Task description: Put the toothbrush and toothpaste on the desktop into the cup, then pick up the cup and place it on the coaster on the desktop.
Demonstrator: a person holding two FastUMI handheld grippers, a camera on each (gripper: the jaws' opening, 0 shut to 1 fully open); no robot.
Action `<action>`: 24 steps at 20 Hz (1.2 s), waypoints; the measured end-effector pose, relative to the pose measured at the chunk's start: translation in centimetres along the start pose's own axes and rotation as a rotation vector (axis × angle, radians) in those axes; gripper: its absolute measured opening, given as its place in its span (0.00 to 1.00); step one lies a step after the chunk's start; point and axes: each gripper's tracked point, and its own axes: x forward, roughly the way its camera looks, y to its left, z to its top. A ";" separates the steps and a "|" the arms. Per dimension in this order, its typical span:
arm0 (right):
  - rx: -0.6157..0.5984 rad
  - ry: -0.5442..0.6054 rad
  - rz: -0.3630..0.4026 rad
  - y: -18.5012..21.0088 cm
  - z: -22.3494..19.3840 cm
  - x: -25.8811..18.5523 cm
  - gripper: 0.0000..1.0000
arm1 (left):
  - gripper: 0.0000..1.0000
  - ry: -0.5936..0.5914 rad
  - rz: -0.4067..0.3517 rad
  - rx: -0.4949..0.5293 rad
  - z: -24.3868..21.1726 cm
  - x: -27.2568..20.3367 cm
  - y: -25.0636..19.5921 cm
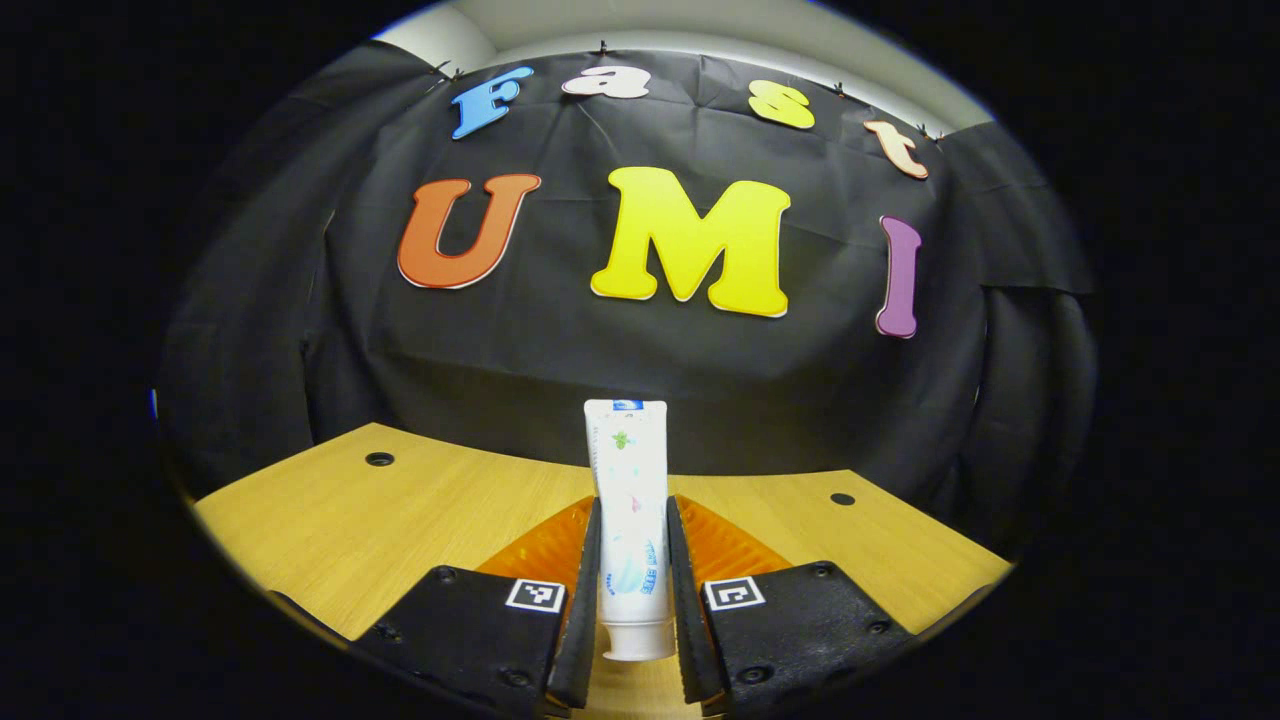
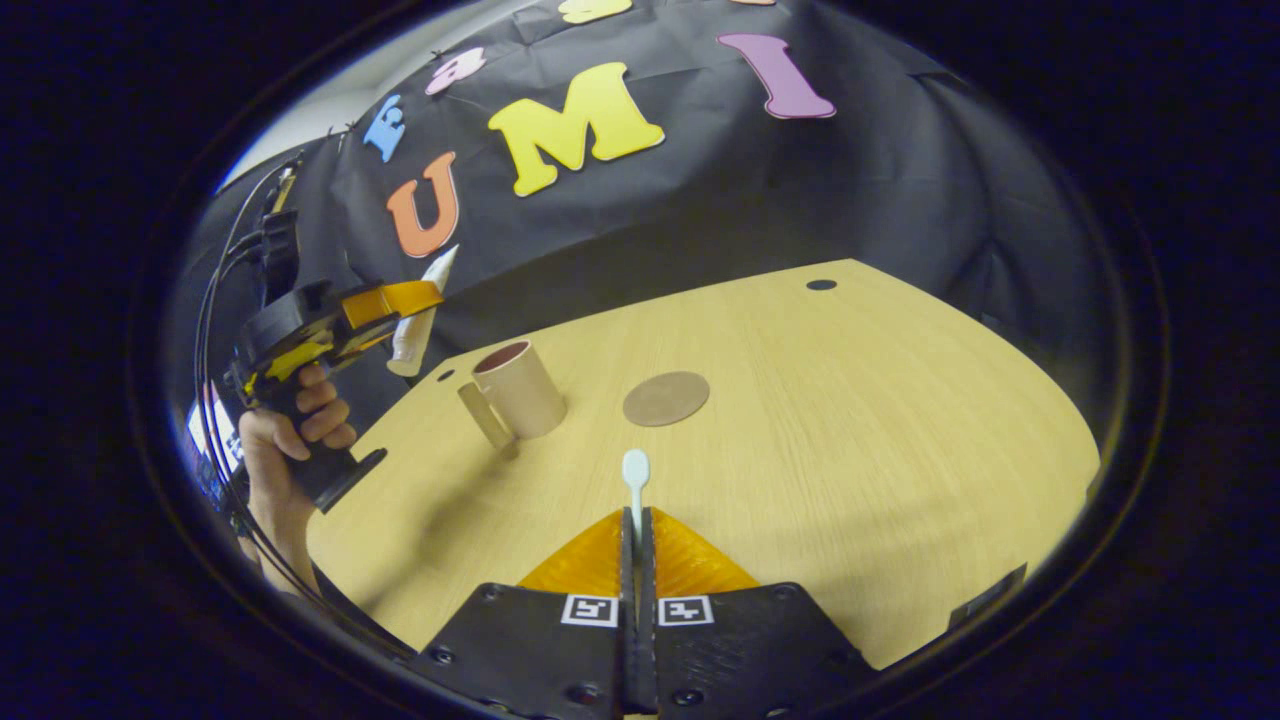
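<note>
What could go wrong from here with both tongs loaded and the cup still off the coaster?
The left tongs grip the toothpaste near its cap end; the long body above might tilt as it enters the cup. The right tongs pinch the thin toothbrush, which could twist on release. The cup looks light, so either item hitting its rim might tip it before it reaches the coaster.

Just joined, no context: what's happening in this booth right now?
A person holds a gripper in each hand. The left gripper is shut on the toothpaste, held upright above the table; the right gripper view shows it lifted near the cup. The right gripper is shut on the toothbrush. The cup looks empty and stands beside the coaster, not on it.
</note>
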 end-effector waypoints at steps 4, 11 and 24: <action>0.018 -0.006 0.013 -0.2 0.4 0.1 0.00 | 0.36 -0.013 0.020 0.023 -0.5 2.5 0.2; 0.035 -0.014 0.001 -1.6 1.2 0.6 0.00 | 0.39 0.005 0.021 0.023 -1.3 4.2 -0.2; 0.027 -0.009 0.005 -1.0 0.9 1.4 0.00 | 0.43 0.030 0.035 -0.001 -2.4 4.4 1.2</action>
